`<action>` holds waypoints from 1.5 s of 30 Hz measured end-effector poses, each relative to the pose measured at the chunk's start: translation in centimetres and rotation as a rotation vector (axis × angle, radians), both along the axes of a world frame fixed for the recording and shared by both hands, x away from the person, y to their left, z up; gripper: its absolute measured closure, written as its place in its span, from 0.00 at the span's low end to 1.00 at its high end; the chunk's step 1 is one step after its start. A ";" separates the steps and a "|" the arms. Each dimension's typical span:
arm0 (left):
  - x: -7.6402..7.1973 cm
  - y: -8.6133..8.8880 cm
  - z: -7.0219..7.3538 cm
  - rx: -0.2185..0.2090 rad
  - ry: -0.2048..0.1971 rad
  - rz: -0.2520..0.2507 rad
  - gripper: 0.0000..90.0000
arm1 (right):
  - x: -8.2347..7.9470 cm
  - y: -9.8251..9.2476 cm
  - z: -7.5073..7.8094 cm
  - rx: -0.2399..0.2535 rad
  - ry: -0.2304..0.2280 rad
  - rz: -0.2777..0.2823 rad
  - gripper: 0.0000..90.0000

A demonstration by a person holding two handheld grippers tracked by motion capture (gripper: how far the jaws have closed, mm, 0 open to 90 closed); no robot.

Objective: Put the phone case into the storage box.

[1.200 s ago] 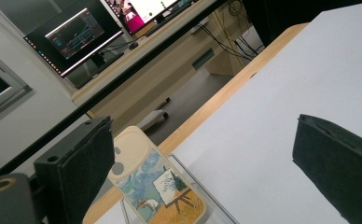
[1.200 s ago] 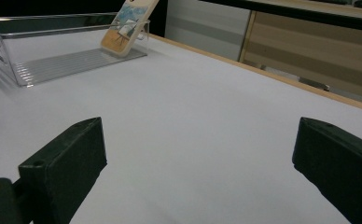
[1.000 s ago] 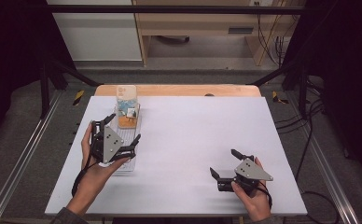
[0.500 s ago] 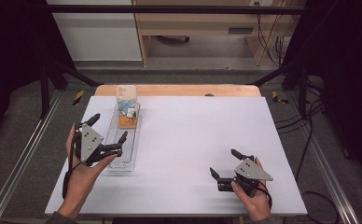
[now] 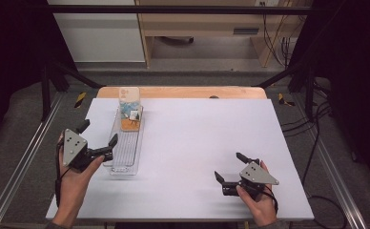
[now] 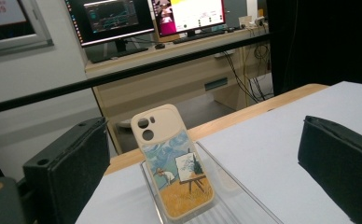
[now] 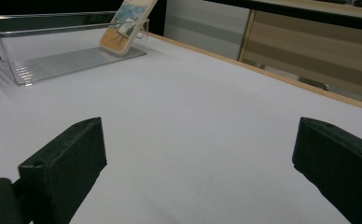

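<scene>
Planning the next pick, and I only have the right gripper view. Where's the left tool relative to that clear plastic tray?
Observer: The left tool is beside the left wall of the clear plastic tray, by its near half. I can't tell if they touch.
Operator: Open?
Observer: Yes, jaws wide apart, nothing between them.
Operator: Case top is cut off for me.
Observer: The cream phone case with a painted scene leans on the tray's far wall, camera cutouts uppermost.

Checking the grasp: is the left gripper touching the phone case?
Apart. The left gripper view shows the left gripper open, phone case standing untouched between its fingers.
</scene>
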State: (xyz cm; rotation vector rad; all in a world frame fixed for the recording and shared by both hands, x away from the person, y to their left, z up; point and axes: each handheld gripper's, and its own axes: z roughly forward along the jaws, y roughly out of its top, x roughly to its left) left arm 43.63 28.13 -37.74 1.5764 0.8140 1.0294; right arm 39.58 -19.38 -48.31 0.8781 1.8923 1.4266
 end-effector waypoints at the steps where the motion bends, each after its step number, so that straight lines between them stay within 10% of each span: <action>1: 0.0 0.3 -0.1 -0.020 0.001 0.000 0.02 | 0.0 0.0 0.0 0.000 -0.002 -0.001 0.03; 19: -1.2 4.4 -1.3 -0.138 0.020 0.015 0.02 | 0.0 -0.1 0.1 0.006 -0.004 -0.003 0.03; 45: -2.9 4.1 -5.2 -0.156 0.053 -0.080 0.02 | 0.3 -1.0 0.1 0.029 -0.003 -0.030 0.03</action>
